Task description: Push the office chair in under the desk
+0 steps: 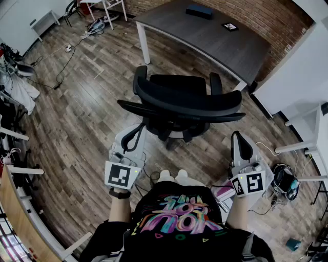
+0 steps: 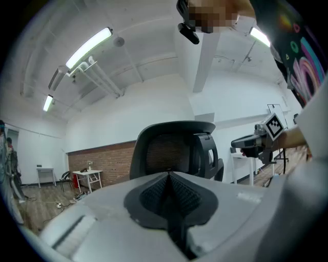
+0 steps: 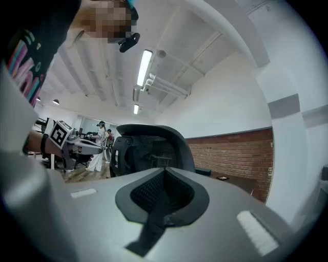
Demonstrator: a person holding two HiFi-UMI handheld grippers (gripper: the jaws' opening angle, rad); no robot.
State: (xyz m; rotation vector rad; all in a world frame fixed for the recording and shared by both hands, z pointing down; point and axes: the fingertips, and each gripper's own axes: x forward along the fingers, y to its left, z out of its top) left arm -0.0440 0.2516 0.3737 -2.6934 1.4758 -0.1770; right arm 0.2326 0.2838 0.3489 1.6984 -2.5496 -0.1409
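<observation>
A black office chair (image 1: pixel 179 102) stands on the wood floor with its backrest toward me, a short way out from the dark-topped desk (image 1: pixel 205 38) with white legs. My left gripper (image 1: pixel 136 132) is shut and empty, just below the backrest's left end and clear of it. Lower right of the chair, my right gripper (image 1: pixel 241 139) is also shut and empty, further from the chair. In the left gripper view the closed jaws (image 2: pixel 169 176) point at the mesh backrest (image 2: pixel 171 148). In the right gripper view the closed jaws (image 3: pixel 164 171) face the backrest (image 3: pixel 148 146), with the desk (image 3: pixel 230 181) beyond.
A dark box (image 1: pixel 199 11) and a marker card (image 1: pixel 230 26) lie on the desk. A white table (image 1: pixel 302 71) stands close at the right, with cables and gear (image 1: pixel 284 179) on the floor below it. Cords (image 1: pixel 66 53) trail at left. A person (image 3: pixel 100 137) stands far off.
</observation>
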